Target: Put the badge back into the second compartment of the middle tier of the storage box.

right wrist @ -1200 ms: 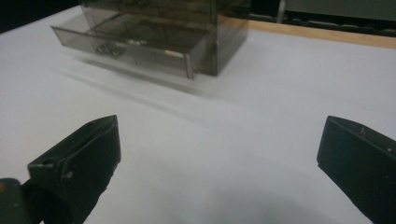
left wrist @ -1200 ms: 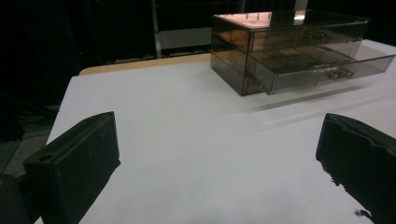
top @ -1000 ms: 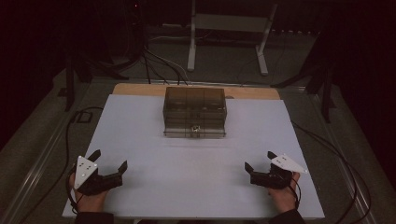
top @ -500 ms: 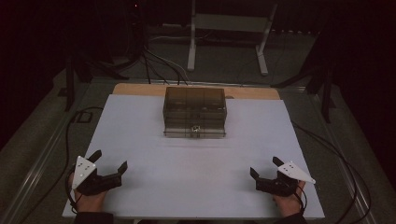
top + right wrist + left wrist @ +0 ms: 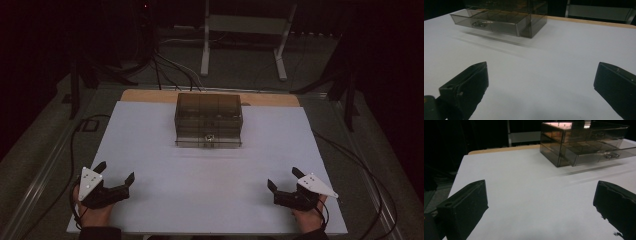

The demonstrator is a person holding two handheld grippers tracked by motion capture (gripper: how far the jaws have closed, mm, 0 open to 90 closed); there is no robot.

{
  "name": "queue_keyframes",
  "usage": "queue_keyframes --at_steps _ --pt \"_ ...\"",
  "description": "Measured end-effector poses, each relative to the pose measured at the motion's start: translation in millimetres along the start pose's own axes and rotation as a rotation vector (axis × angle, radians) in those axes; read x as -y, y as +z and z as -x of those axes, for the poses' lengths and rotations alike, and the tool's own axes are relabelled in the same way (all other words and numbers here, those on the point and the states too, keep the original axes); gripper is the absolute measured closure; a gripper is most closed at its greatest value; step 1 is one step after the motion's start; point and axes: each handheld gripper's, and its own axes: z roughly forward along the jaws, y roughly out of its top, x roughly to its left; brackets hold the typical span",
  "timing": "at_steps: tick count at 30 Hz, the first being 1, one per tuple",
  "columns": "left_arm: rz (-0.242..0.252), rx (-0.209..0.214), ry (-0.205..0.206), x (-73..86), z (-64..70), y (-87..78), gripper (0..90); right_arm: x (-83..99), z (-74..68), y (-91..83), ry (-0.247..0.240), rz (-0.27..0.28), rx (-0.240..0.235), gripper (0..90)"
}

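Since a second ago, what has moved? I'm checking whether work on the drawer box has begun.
The right hand-held gripper drew back toward the person and slightly outward, jaws open and empty. The left hand-held gripper stayed put, open. The drawer box has not moved, its bottom drawer slightly out.

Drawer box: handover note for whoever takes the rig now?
Left tongs: open, empty, near the table's front left corner.
Right tongs: open, empty, near the front right corner.
Drawer box: smoky clear plastic, at the far middle of the table, apart from both tongs. Its bottom drawer stands pulled partway out.
Done: nothing gripped yet.
Left: probably reach in and work that drawer.
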Motion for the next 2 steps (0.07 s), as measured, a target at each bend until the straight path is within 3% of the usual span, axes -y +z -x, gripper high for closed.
queue_keyframes --at_steps 2 --pt "-0.018 -0.014 0.004 1.2 -0.6 1.3 0.3 0.7 0.4 2.4 0.004 -0.024 0.003 0.0"
